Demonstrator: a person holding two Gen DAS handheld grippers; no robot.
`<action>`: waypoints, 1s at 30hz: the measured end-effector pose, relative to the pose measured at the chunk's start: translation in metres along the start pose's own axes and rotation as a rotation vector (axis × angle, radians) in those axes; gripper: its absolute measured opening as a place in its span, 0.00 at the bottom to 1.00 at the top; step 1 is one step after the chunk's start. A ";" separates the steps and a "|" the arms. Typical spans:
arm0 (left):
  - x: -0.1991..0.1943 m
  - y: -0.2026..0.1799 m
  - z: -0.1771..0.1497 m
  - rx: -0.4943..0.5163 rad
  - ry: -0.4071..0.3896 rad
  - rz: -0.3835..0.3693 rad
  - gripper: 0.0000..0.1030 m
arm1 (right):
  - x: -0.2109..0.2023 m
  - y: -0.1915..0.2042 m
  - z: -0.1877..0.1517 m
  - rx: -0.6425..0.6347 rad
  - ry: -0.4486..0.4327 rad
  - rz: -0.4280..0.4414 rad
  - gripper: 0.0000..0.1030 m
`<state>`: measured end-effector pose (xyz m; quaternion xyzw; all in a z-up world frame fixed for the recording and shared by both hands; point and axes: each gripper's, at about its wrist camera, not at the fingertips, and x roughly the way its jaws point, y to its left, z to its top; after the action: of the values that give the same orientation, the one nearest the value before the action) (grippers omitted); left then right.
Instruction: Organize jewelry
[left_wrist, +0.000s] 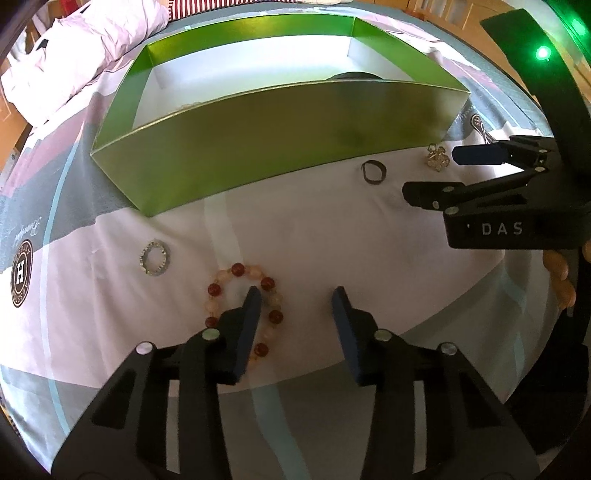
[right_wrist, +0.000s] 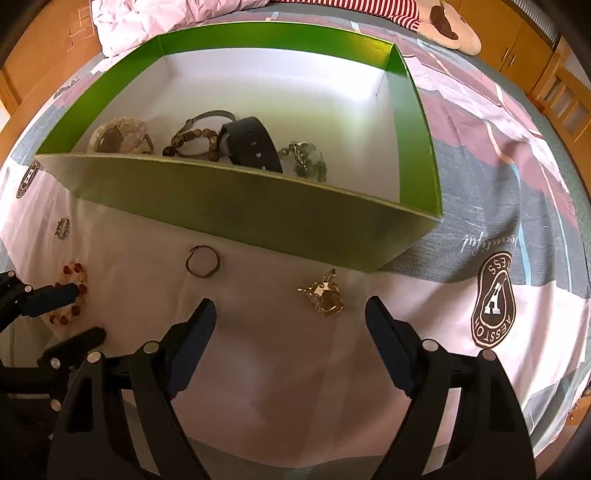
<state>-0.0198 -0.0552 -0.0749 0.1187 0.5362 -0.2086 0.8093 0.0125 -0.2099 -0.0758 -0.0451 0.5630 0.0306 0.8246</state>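
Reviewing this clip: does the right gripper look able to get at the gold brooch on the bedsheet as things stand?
Probably yes. The right gripper is open, and the gold brooch lies in the open on the bedsheet just ahead of its fingertips. Nothing sits between them; the green box is further back and the thin ring off to the side.

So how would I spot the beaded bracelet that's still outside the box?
Start at the big green box on the bedspread. In front of its near wall lie four loose pieces; the beaded bracelet lies under the left gripper. It alone has round red and pale beads; the others are metal.
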 end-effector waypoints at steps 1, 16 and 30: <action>0.002 -0.002 0.002 0.003 -0.001 0.002 0.36 | 0.000 0.000 0.000 -0.001 0.001 -0.001 0.81; -0.001 0.005 0.000 0.007 -0.011 0.033 0.09 | 0.003 0.006 -0.002 -0.007 0.002 -0.007 0.81; -0.007 0.008 -0.001 -0.005 -0.022 0.048 0.07 | 0.002 0.002 -0.009 0.034 -0.030 0.032 0.70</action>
<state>-0.0187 -0.0463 -0.0692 0.1272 0.5249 -0.1888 0.8202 0.0047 -0.2091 -0.0806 -0.0216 0.5515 0.0350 0.8331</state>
